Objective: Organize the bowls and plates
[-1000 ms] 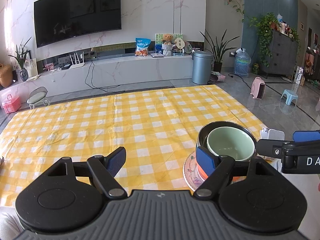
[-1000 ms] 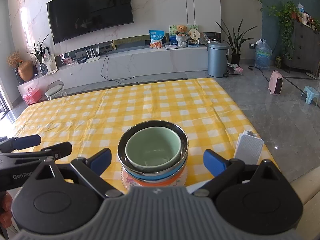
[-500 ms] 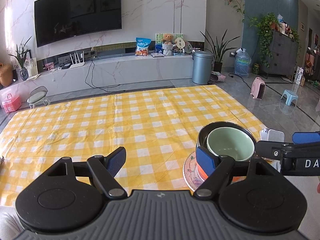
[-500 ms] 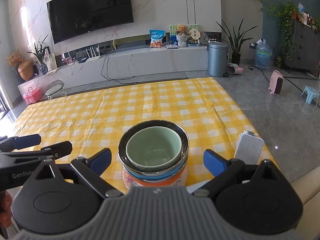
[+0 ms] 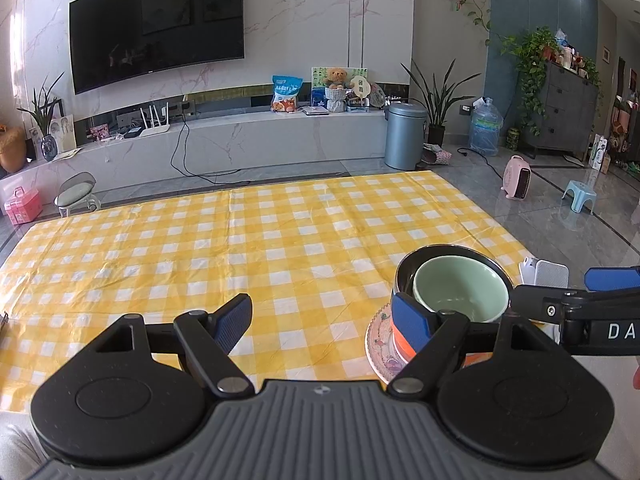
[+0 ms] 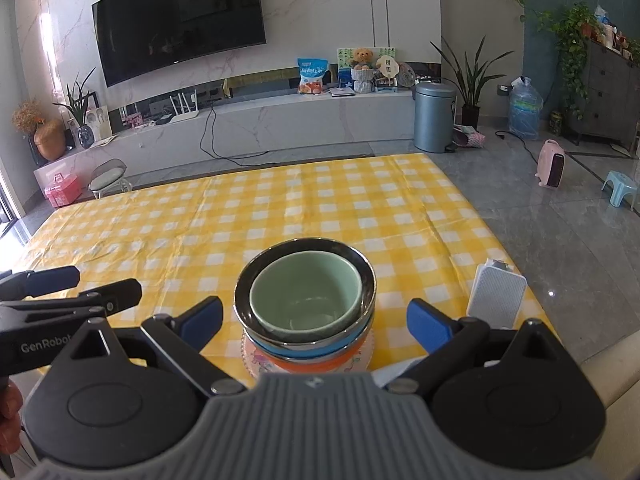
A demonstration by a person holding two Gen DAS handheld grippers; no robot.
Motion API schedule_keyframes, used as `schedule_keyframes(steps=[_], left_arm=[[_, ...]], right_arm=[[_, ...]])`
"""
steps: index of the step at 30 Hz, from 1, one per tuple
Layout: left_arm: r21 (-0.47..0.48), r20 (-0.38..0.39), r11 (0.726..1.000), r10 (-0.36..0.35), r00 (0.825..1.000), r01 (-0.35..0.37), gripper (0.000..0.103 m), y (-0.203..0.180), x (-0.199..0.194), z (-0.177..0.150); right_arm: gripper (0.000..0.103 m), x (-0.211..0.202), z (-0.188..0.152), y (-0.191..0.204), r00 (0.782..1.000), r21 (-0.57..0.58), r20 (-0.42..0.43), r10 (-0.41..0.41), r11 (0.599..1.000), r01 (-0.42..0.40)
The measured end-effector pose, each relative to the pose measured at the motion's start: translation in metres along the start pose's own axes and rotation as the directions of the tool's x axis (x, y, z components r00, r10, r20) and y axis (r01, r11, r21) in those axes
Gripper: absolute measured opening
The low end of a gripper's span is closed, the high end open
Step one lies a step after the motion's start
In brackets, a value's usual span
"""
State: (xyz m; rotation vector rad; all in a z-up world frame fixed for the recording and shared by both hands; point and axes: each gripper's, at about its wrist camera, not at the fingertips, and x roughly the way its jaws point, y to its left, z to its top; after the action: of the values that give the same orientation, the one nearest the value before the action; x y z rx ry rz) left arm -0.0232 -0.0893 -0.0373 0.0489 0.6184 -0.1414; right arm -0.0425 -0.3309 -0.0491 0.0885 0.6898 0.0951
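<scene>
One yellow-and-white checked table (image 6: 320,208) carries a single stack at its near right edge: a patterned pink plate (image 6: 256,362), then orange, blue and steel-rimmed bowls, with a pale green ceramic bowl (image 6: 306,300) on top. Right tool (image 6: 314,316), fingers spread wide, faces the stack squarely. Left tool (image 5: 322,316), also spread, sits off to its left, seemingly farther.

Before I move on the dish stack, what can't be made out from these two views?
- Near side of the stack: right wrist view, hidden by the right gripper body.
- Plate pattern: left wrist view, mostly covered by bowls and the left gripper.
- Number of bowls under the green bowl: only rims show.
</scene>
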Motion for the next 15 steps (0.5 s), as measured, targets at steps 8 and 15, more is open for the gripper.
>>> schedule_keyframes(steps=[8, 15], left_arm=[[0.001, -0.004, 1.0, 0.002, 1.0, -0.002, 0.093, -0.0011, -0.0014, 0.0012], [0.006, -0.003, 1.0, 0.001, 1.0, -0.001, 0.093, -0.0023, -0.0022, 0.0027]], right_arm=[[0.097, 0.0005, -0.0004, -0.0016, 1.0, 0.007, -0.008, -0.003, 1.0, 0.003], [0.097, 0.0005, -0.0001, -0.0018, 1.0, 0.009, -0.01, -0.004, 1.0, 0.004]])
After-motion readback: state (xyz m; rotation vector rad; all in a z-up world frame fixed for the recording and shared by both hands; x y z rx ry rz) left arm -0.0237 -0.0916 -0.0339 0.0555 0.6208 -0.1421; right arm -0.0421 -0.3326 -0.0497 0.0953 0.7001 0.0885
